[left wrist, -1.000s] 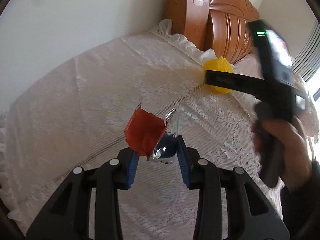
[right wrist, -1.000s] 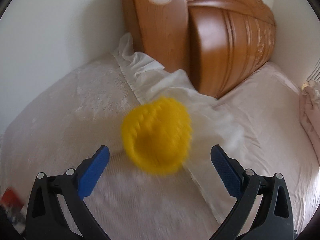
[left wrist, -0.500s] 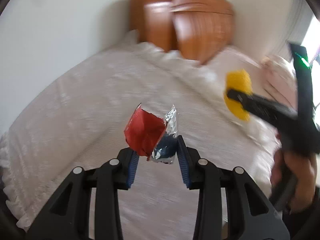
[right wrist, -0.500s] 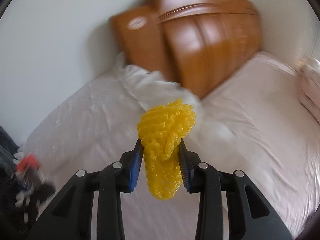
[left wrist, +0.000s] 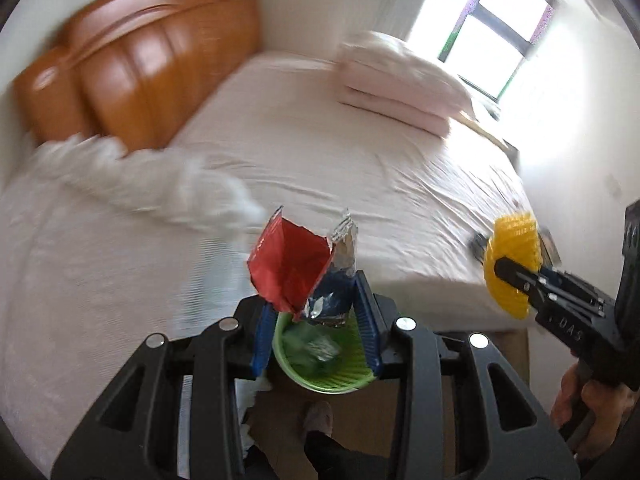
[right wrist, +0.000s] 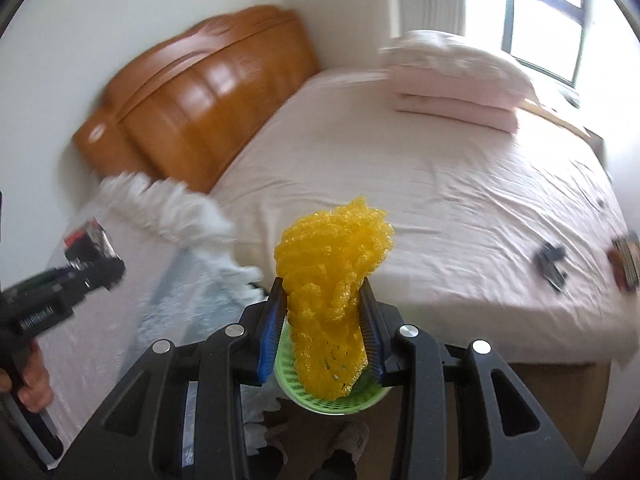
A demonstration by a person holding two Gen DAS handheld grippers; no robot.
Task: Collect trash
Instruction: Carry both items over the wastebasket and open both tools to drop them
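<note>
The bed (right wrist: 400, 184) is filling both views, its wooden headboard (right wrist: 200, 92) at the far end and folded bedding (right wrist: 452, 84) toward the window-side corner. Below its near edge, a green basket (left wrist: 344, 376) is sitting on the floor, some scraps already in it. The left gripper (left wrist: 316, 300) is clamping a red and foil wrapper (left wrist: 296, 268); the right gripper (right wrist: 324, 320) is clamping a yellow foam net (right wrist: 332, 276). Judging by this, the carrying step is ending; next, each gripper's fingers need spreading directly over the basket.
</note>
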